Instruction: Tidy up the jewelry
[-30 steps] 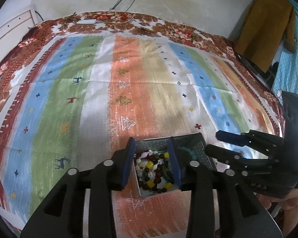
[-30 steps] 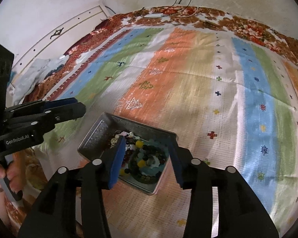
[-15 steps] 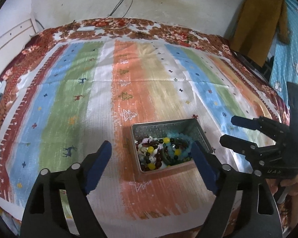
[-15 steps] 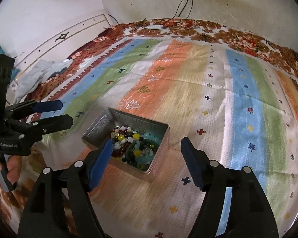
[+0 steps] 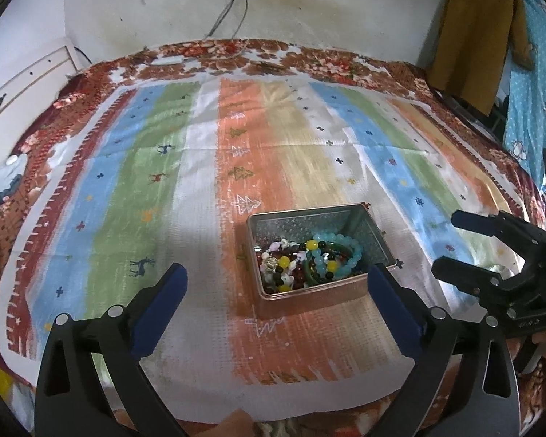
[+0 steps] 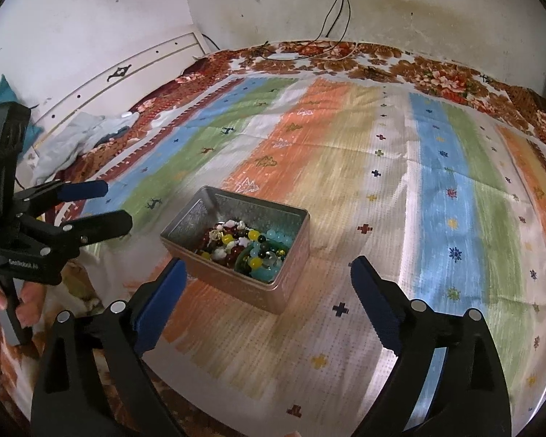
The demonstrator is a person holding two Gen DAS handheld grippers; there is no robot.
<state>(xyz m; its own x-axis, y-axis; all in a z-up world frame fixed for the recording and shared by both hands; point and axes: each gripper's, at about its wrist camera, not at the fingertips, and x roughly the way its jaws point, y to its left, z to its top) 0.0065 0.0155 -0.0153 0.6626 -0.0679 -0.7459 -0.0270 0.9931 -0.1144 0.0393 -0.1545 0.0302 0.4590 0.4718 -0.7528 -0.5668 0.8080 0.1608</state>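
1. I see the metal tin (image 5: 311, 255) sitting open on the striped blanket (image 5: 200, 167), on its orange band just below a white tree motif.
2. All the jewelry seems to be in the tin: beaded bracelets (image 6: 245, 247) lie tangled in the half nearest me, with turquoise, yellow, dark red and white beads mixed together.
3. My left gripper (image 5: 275, 293) hovers short of the tin, fingers spread wide, holding nothing.
4. My right gripper (image 6: 265, 284) hangs over the tin's near corner, its fingers also wide apart and empty. From the left camera it appears just right of the tin.
5. I judge the sorting barely begun: no piece lies on the blanket outside the tin, and nothing is separated by kind.
6. What is left, as I read it, is lifting bracelets out singly and laying them apart beside the tin; the tangle may drag neighbours along.
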